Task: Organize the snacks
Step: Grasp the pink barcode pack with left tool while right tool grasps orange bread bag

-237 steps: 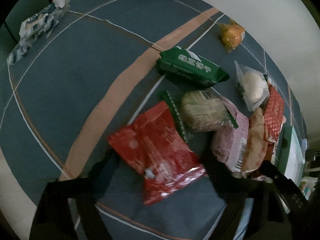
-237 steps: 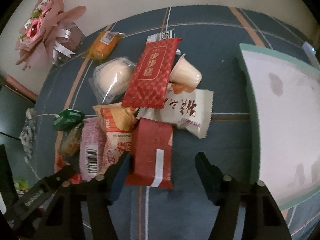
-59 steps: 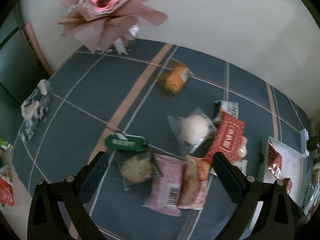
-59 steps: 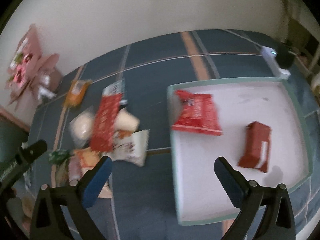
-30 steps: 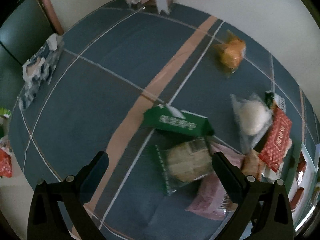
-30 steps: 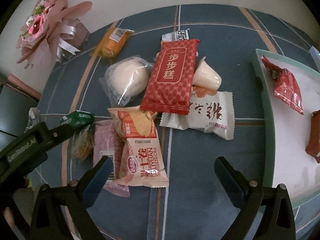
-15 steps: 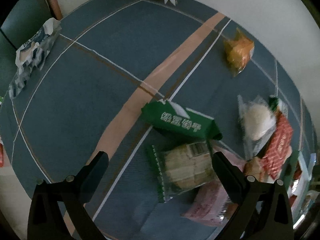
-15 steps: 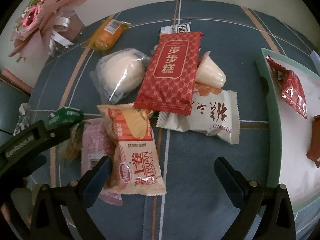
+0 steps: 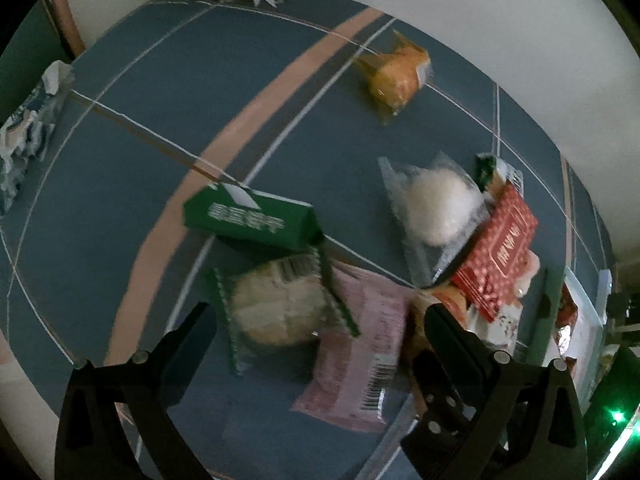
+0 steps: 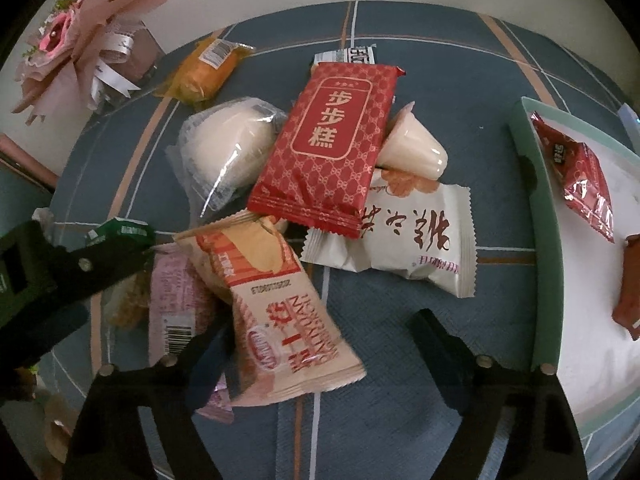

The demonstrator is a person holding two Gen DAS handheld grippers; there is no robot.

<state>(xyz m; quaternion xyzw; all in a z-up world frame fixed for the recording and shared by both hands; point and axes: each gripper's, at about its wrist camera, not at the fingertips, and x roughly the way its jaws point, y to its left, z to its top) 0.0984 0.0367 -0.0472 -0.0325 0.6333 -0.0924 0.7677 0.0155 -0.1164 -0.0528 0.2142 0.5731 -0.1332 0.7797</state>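
My right hand-held gripper, jaws just narrowing but apart, straddles the orange-striped packet. It overlaps the pink packet, so both may drag. My left hand-held gripper gapes empty.

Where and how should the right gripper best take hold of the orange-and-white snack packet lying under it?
Probably across the narrow width of the orange-and-white packet, at its near half, coming straight down. It lies flat, long axis running away from the right gripper, whose jaws, just closing, already straddle that end. Its far end tucks under the red packet, so avoid gripping there.
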